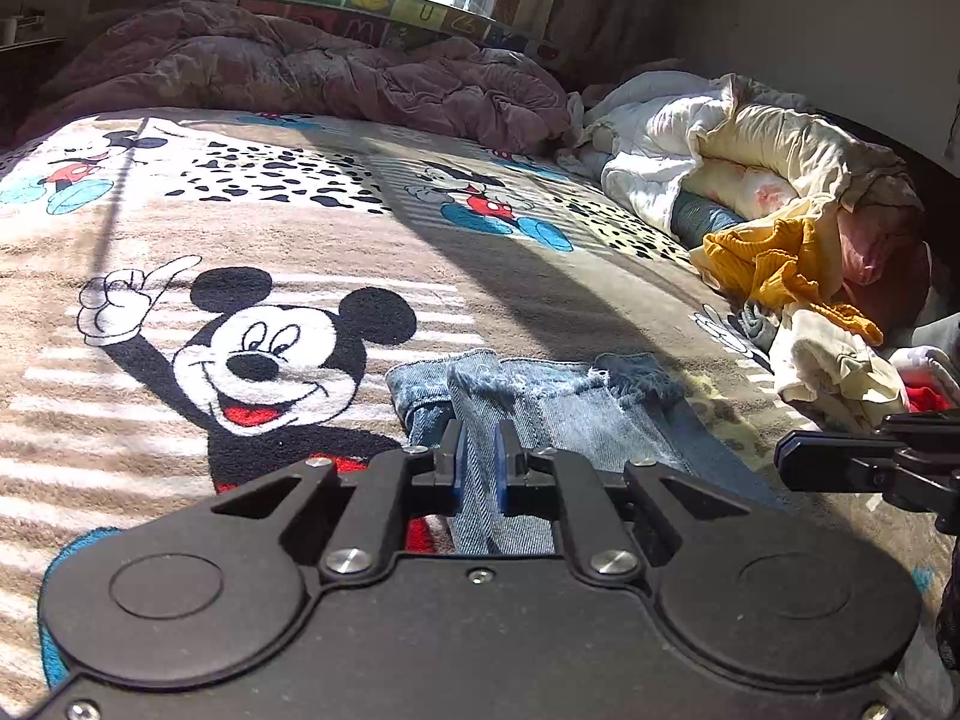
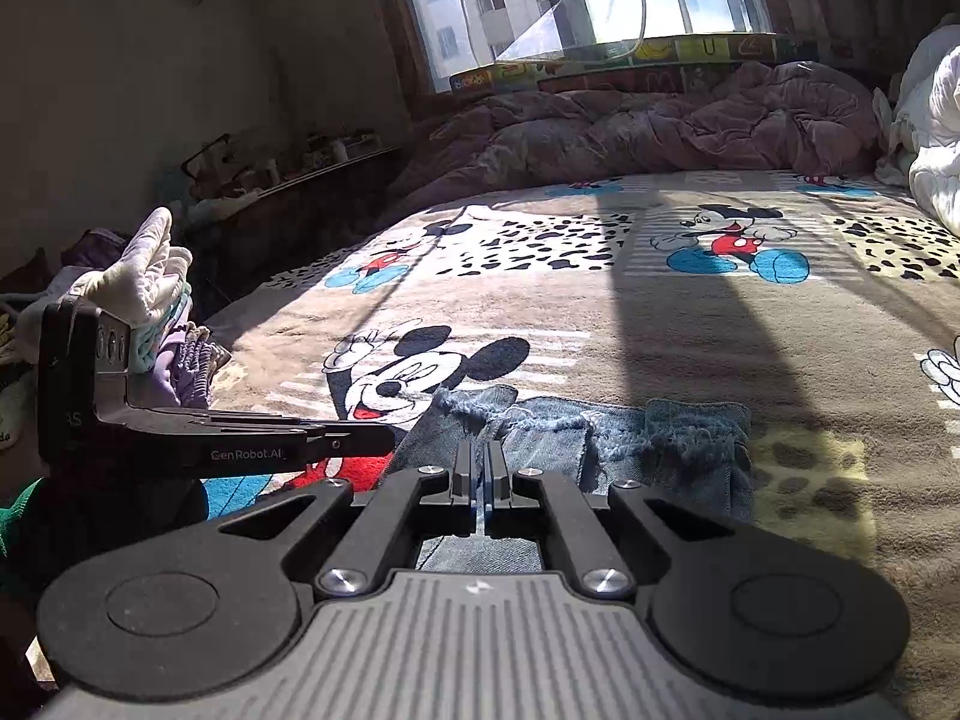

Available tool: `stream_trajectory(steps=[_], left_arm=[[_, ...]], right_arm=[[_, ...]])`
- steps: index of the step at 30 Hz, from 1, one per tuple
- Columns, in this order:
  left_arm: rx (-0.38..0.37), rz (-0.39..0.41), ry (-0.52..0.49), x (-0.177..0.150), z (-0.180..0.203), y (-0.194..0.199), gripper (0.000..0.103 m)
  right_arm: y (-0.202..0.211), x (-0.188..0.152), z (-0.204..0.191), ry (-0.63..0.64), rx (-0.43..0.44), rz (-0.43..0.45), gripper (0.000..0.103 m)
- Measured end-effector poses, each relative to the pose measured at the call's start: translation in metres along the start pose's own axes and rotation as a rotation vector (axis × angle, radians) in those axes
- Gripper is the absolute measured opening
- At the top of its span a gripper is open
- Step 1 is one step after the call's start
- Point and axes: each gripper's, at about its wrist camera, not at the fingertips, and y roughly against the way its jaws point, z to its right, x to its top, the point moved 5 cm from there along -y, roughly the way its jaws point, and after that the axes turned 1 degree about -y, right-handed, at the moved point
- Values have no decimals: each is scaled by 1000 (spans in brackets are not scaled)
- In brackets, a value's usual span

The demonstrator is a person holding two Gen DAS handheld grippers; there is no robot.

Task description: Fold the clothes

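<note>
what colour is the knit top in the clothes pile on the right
Mustard yellow; the knit top shows best in the left wrist view, in the clothes pile.

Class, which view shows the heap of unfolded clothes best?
The left wrist view: the heap lies sunlit beside the jeans. The right wrist view catches only a white edge of it.

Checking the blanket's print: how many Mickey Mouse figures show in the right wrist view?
4 clear: large face by the frayed blue denim jeans, full figure mid-bed, one far left, one near the mauve quilt. More partly hidden.
</note>
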Motion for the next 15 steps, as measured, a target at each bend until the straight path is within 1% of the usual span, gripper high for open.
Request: stream_trajectory(steps=[2, 3, 4, 5, 7, 9, 10, 12, 14, 15], left_arm=[[5, 18, -17, 4, 3, 11, 8], [5, 28, -20, 6, 5, 17, 8], [7, 36, -20, 8, 6, 22, 8], [7, 43, -19, 8, 8, 29, 8], [0, 56, -11, 8, 14, 45, 8], [-3, 59, -22, 4, 23, 62, 8], [-3, 57, -37, -1, 28, 72, 8], [-15, 43, -95, -19, 42, 99, 8], [-41, 19, -112, -41, 55, 118, 8], [-53, 3, -117, -52, 62, 126, 8]], right_arm=[[20, -14, -30, 57, 74, -17, 6], [23, -26, -45, 84, 103, -47, 6], [23, -38, -59, 114, 123, -80, 8], [13, -55, -66, 165, 91, -135, 10], [-15, -87, -64, 216, 22, -245, 9], [-14, -88, -58, 138, 48, -199, 9], [-7, -81, -55, 85, 61, -179, 10], [7, -68, -48, -19, 84, -141, 10], [11, -64, -37, -105, 87, -115, 12], [13, -62, -31, -149, 88, -102, 15]])
